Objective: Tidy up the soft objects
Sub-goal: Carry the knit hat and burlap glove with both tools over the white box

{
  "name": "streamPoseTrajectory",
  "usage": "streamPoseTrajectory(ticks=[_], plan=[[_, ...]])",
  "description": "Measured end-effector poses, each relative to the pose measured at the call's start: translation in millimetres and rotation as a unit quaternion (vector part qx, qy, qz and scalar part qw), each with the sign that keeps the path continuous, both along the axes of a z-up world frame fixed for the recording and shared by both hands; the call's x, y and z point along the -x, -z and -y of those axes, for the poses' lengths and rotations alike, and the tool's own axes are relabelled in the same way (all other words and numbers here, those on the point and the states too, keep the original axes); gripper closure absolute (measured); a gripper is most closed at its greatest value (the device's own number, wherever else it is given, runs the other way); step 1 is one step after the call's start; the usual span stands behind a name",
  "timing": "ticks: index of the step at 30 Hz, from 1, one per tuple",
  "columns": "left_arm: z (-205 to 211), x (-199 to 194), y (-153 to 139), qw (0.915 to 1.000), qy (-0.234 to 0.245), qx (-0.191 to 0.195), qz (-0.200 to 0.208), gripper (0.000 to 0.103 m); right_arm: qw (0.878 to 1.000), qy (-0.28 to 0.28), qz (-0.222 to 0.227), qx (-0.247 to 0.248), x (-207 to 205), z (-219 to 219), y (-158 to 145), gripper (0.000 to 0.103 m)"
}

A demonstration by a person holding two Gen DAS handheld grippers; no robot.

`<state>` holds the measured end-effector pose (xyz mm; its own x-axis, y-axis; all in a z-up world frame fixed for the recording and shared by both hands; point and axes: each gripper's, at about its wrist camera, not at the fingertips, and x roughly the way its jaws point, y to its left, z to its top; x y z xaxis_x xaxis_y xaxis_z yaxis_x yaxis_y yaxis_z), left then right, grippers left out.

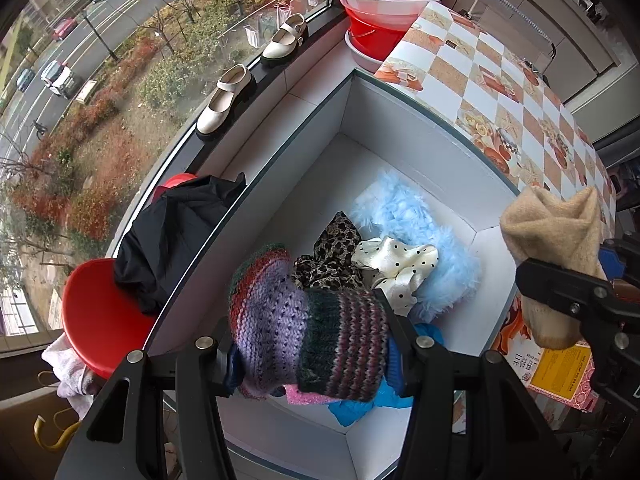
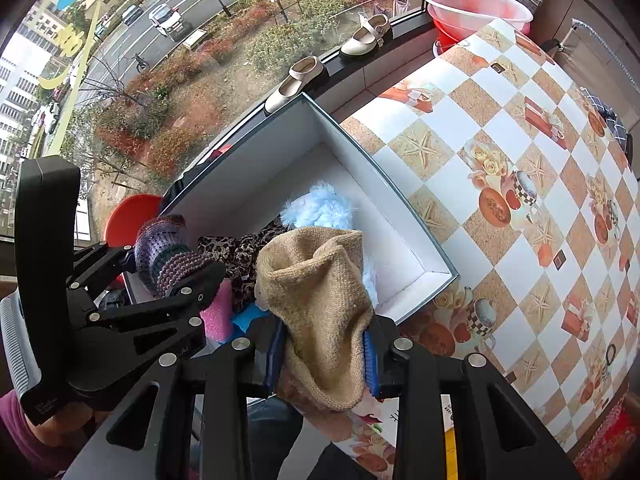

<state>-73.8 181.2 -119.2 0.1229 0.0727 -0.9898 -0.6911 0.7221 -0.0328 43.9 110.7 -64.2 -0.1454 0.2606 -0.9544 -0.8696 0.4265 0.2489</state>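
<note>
My left gripper [image 1: 312, 344] is shut on a purple and green striped knit piece [image 1: 308, 320], held above the near end of a white open box [image 1: 420, 148]. My right gripper [image 2: 326, 356] is shut on a tan knit sock [image 2: 320, 300], held over the box's near right corner; it also shows in the left wrist view [image 1: 556, 240]. In the box lie a fluffy light blue piece [image 1: 416, 216], a leopard-print cloth [image 1: 332, 252], a white polka-dot satin cloth [image 1: 396, 260], a pink piece [image 2: 218, 312] and a blue piece [image 1: 360, 404].
The box stands at the left edge of a table with a checkered patterned cloth [image 2: 520, 160]. A black garment [image 1: 172, 232] lies on a red stool [image 1: 100, 320] to the left. Two cream shoes [image 1: 228, 100] sit on the window sill. Red and clear basins [image 1: 384, 12] stand at the far end.
</note>
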Motion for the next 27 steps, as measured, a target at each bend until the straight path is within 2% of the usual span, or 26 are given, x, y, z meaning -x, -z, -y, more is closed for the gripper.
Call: streamPoseTrajectory(ticks=[27], plan=[[-0.8,4.3,5.4,1.0000,0.002,0.002,0.000,0.043,1.000,-0.003,-0.002,0.008,-2.8,-11.7,10.0,0.070]])
